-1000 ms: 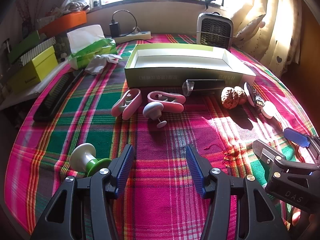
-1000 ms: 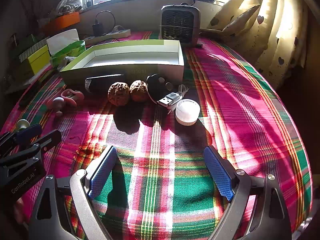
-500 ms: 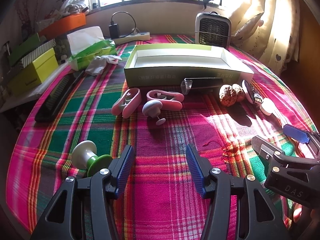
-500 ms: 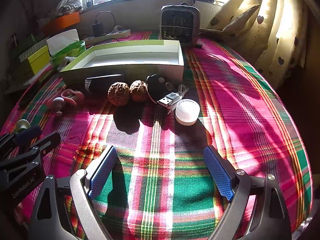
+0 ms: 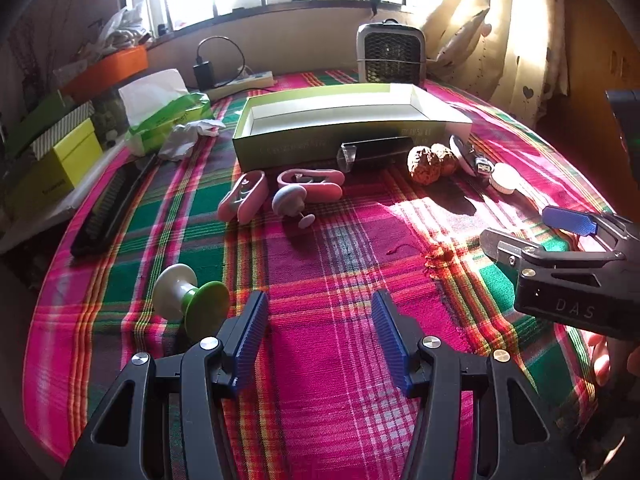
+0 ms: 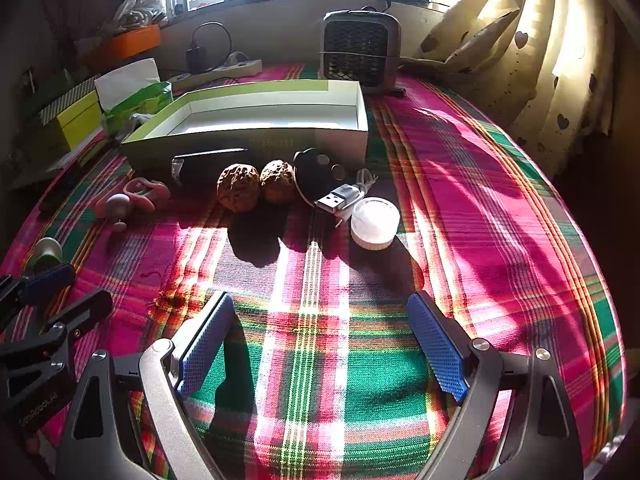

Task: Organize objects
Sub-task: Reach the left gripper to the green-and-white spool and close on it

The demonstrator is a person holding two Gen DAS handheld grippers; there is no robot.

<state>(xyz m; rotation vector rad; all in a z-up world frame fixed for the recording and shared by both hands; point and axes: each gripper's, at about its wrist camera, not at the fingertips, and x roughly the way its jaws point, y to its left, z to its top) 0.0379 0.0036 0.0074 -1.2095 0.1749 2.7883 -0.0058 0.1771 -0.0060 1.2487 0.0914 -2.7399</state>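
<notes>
Shallow green box (image 5: 344,136) lies empty toward far edge of plaid tablecloth (image 5: 340,280), below sunlit window. Two walnuts (image 6: 256,186), USB cable (image 6: 340,200), white round lid (image 6: 375,222) just before box. Left gripper (image 5: 318,332) and right gripper (image 6: 320,348) hover nearer, fingers spread apart, holding nothing.

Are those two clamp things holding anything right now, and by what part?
Nothing is held. The left hand-held gripper and right hand-held gripper both hang open above the plaid cloth.
</notes>
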